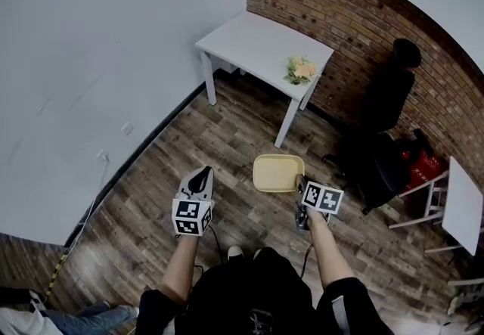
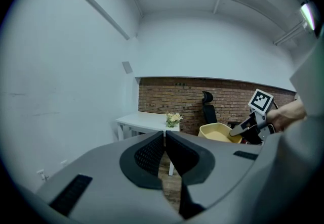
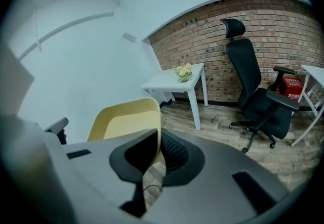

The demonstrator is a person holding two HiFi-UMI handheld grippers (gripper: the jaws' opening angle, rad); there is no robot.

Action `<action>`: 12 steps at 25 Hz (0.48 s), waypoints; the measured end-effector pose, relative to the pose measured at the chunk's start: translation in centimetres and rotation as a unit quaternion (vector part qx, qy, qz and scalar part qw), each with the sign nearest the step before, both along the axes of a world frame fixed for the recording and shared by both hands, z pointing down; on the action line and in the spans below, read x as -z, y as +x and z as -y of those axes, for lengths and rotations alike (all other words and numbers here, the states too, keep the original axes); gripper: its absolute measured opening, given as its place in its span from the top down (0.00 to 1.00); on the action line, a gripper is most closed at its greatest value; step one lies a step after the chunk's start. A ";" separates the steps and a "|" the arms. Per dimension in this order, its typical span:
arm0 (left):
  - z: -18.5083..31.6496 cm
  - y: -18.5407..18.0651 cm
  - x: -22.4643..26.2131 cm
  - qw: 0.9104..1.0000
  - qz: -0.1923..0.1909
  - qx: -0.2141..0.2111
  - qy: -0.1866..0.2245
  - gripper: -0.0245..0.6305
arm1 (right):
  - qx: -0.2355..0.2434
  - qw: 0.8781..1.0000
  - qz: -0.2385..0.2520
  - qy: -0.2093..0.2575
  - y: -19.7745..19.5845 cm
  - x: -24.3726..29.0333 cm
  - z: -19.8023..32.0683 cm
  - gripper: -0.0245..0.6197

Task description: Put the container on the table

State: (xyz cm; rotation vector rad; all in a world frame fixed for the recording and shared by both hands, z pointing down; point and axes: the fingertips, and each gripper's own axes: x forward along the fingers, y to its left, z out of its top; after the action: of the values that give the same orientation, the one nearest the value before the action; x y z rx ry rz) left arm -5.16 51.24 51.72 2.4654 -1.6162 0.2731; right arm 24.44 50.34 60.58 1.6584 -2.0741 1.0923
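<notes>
A shallow yellow container (image 1: 276, 172) hangs above the wooden floor, held by its right rim. My right gripper (image 1: 301, 187) is shut on that rim; in the right gripper view the container's wall (image 3: 125, 121) runs in between the jaws of the right gripper (image 3: 158, 143). My left gripper (image 1: 200, 178) is level with the container, to its left and apart from it, shut with nothing in it (image 2: 164, 143). From the left gripper view the container (image 2: 216, 131) and the right gripper (image 2: 250, 122) show at the right. The white table (image 1: 257, 42) stands ahead against the walls.
A small bunch of flowers (image 1: 300, 69) sits at the table's near right edge. A black office chair (image 1: 386, 110) stands to the right by the brick wall, with a red object (image 1: 420, 163) beside it. Another white table (image 1: 463, 205) is at the far right.
</notes>
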 end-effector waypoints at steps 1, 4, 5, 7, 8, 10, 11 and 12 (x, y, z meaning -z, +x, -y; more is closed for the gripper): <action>0.2 -0.2 0.0 1.000 0.000 -0.002 0.000 0.93 | -0.001 1.000 0.001 -0.001 -0.3 -0.1 0.1 0.91; 0.7 -0.7 -0.1 1.000 0.001 -0.009 0.000 0.93 | -0.007 1.000 0.006 -0.002 -1.2 -0.2 0.4 0.91; 0.8 -1.0 -0.2 1.000 0.001 -0.011 -0.001 0.93 | -0.008 1.000 0.007 -0.003 -1.5 -0.3 0.4 0.91; 1.1 -1.5 -0.5 1.000 0.000 -0.013 -0.003 0.93 | -0.010 1.000 0.008 -0.004 -2.1 -0.5 0.5 0.91; 1.4 -1.7 -0.5 1.000 0.000 -0.014 -0.003 0.93 | -0.011 1.000 0.009 -0.005 -2.3 -0.5 0.7 0.91; 2.0 -1.9 -0.6 1.000 0.000 -0.014 -0.004 0.93 | -0.012 1.000 0.009 -0.005 -2.4 -0.6 1.3 0.91; 2.3 -1.9 -0.6 1.000 0.001 -0.015 -0.004 0.93 | -0.013 1.000 0.008 -0.004 -2.4 -0.6 1.7 0.91; 2.7 -1.9 -0.7 1.000 0.001 -0.015 -0.004 0.93 | -0.014 1.000 0.009 -0.004 -2.3 -0.6 2.0 0.91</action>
State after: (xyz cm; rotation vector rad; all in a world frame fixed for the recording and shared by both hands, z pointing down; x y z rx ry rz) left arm -7.08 48.55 52.37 2.4852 -1.5780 0.2855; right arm 22.13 48.31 61.20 1.6848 -2.0600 1.1262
